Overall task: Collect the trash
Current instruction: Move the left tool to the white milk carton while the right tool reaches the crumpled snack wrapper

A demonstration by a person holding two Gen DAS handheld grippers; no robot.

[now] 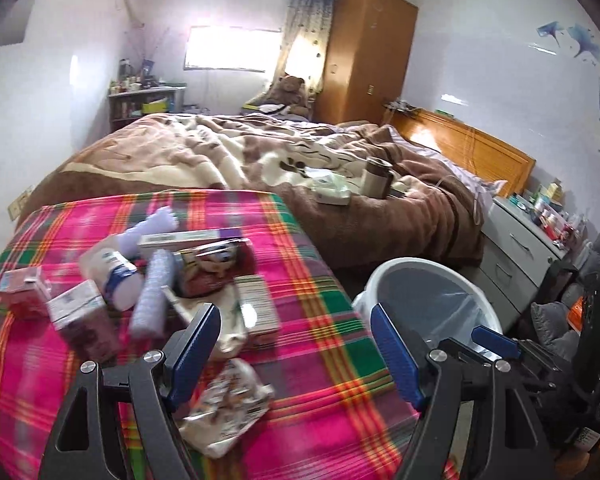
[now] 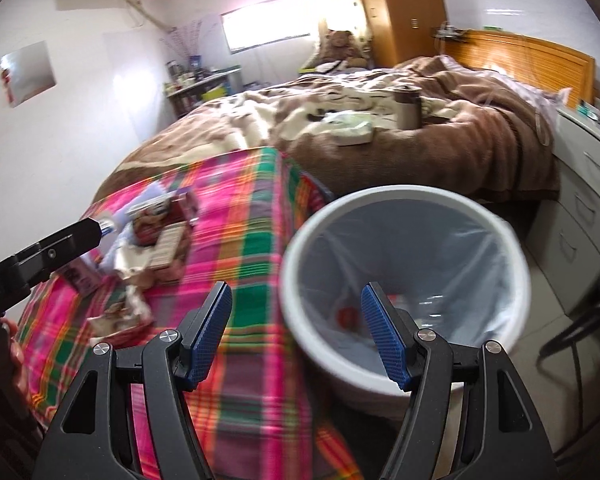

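Two blue fingers (image 2: pixel 384 340) of the right gripper (image 2: pixel 296 336) are spreading wide, holding nothing, over one white bin (image 2: pixel 500 236) with some trash lying inside. Left gripper (image 1: pixel 296 352) fingers are also spread and empty, hanging over the checked surface (image 1: pixel 320 360), where about ten boxes and wrappers (image 1: pixel 204 268) are lying.

A rumpled brown-and-cream blanket (image 1: pixel 228 152) covers the bed, bearing a steel-and-brown flask (image 1: pixel 376 178) beside a pale flat box (image 1: pixel 332 192). Behind stand an orange wooden wardrobe (image 1: pixel 368 52), a brown teddy bear (image 1: pixel 290 92) and a grey drawer cabinet (image 1: pixel 516 256).
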